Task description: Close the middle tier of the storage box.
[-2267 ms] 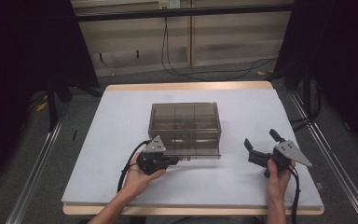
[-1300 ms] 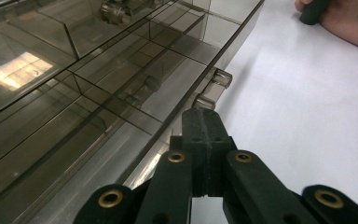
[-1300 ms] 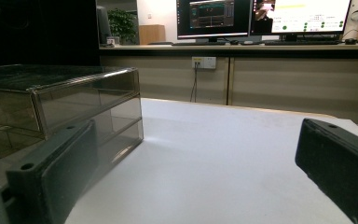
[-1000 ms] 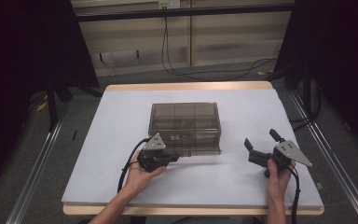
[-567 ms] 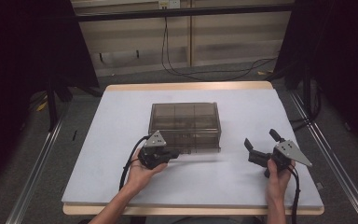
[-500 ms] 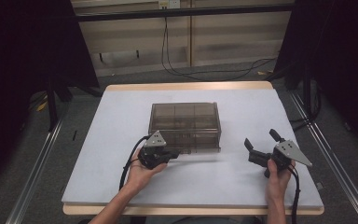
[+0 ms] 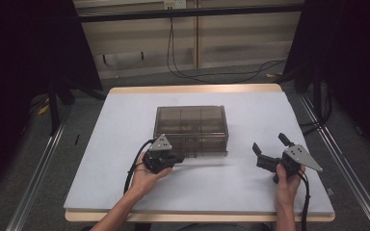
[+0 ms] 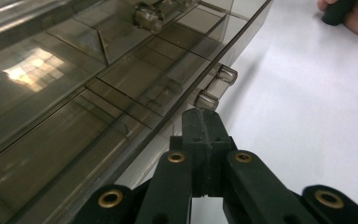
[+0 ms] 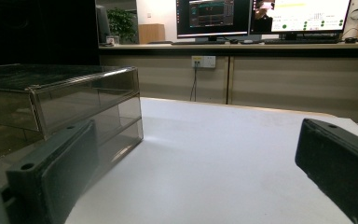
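A smoky clear drawer box [image 7: 191, 127] stands mid-table. My left gripper [image 7: 180, 158] lies at its front left, held by a hand, and is shut. In the left gripper view its jaws [image 8: 200, 116] meet face to face beside the box's lower front edge [image 8: 74, 93], just short of two small clear knobs [image 8: 223, 74]. I see nothing between them. My right gripper [image 7: 269, 143] rests open on the table to the right of the box, apart from it. In the right gripper view its jaws [image 9: 191, 186] stand wide with bare table between them and the box [image 9: 60, 102] at the left.
White table top [image 7: 250, 192] with a wooden rim, free room in front of and beside the box. Metal rails [image 7: 38, 173] run along both sides on the floor. Cables [image 7: 183, 67] lie behind the table. Monitors [image 9: 261, 16] stand on a far counter.
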{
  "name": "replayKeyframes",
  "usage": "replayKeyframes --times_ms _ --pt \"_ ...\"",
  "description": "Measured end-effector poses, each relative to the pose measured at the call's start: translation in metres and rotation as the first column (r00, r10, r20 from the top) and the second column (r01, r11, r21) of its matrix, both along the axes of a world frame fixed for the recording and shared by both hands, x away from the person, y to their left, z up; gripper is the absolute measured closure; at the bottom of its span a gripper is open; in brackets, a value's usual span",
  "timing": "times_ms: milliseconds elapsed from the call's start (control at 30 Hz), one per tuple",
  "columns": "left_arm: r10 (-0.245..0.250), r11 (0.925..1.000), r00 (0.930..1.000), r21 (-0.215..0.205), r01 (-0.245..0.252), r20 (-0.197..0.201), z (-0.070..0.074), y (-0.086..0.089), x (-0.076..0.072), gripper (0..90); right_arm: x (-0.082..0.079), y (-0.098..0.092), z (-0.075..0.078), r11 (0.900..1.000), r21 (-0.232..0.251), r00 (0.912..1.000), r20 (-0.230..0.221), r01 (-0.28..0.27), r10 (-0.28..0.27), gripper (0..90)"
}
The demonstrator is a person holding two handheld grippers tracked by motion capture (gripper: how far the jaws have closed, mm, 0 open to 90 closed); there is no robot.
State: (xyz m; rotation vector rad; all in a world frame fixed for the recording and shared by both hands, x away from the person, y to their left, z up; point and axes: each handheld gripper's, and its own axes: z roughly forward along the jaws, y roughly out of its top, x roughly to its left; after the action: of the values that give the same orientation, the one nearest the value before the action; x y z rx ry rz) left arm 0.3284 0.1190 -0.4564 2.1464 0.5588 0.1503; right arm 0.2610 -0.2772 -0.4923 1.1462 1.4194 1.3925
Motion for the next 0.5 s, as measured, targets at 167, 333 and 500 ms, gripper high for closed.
replayKeyframes --times_ms 167,333,500 --pt "0.001 0.9999 1.0000 -0.012 -0.001 0.004 0.0034 -0.0023 0.0024 90.0 0.0000 0.0000 0.0000 1.000 0.000 1.0000 0.001 0.000 0.000 0.0" --pt "0.010 0.9997 1.0000 -0.023 -0.010 -0.001 0.0028 -0.0028 0.0031 90.0 -0.0001 0.0001 0.0000 1.000 -0.001 1.0000 0.000 -0.001 0.001 0.0" --pt "0.009 0.9998 1.0000 -0.015 -0.009 -0.001 0.0031 -0.0026 0.0049 90.0 0.0000 0.0003 0.0000 1.000 0.001 1.0000 -0.001 0.002 -0.002 0.0"
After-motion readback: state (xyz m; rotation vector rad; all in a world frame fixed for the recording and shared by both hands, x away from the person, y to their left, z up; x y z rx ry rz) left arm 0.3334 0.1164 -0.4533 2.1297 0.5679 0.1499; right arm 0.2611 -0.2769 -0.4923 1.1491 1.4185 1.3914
